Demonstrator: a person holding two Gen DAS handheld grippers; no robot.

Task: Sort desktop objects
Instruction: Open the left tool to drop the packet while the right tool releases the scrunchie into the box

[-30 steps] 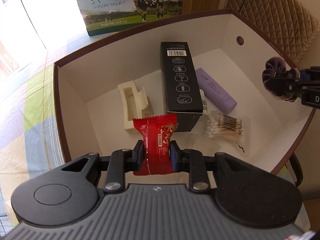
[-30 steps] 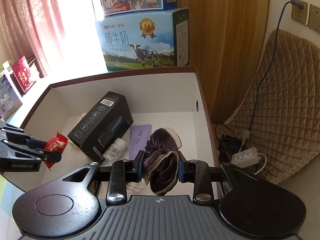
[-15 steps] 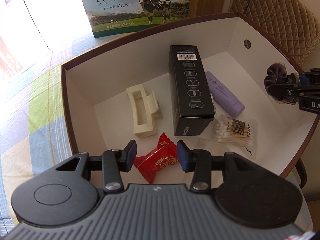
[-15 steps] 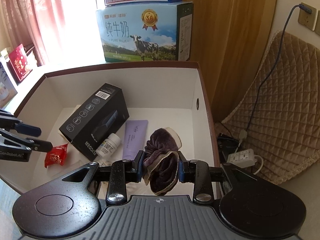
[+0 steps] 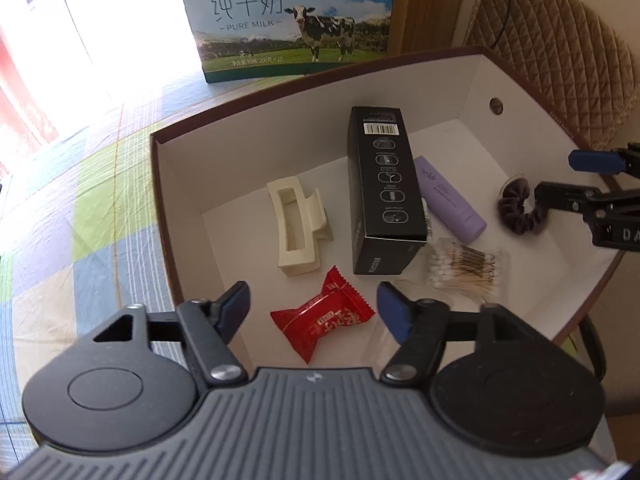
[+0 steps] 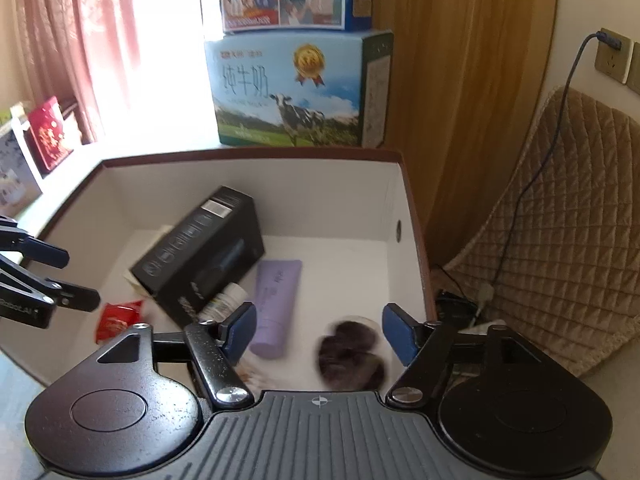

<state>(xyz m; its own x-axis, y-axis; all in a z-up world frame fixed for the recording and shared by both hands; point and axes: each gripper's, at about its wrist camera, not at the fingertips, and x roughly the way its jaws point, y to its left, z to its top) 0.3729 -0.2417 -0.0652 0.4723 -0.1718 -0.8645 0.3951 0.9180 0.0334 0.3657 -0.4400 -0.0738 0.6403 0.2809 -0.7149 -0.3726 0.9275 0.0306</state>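
Note:
A white-lined box with a brown rim (image 5: 156, 184) (image 6: 408, 200) holds the sorted things. A red candy packet (image 5: 324, 320) (image 6: 116, 320) lies on its floor just below my open left gripper (image 5: 314, 310), which holds nothing. A dark purple scrunchie (image 5: 520, 212) (image 6: 352, 356) lies blurred on the box floor beneath my open right gripper (image 6: 320, 334). Also inside are a black carton (image 5: 380, 188) (image 6: 200, 256), a lilac tube (image 5: 448, 204) (image 6: 276, 304), a cream hair claw (image 5: 296, 232) and a pack of cotton swabs (image 5: 464, 268).
A milk carton box (image 5: 288, 16) (image 6: 296, 92) stands behind the storage box on a checked tablecloth (image 5: 80, 208). A quilted tan cushion (image 6: 560, 220) and a power strip lie to the right. A small white bottle (image 6: 224, 300) sits beside the black carton.
My left gripper opened and dropped the red candy packet into the box, then opened wider. My right gripper has just opened, and the scrunchie fell to the box floor.

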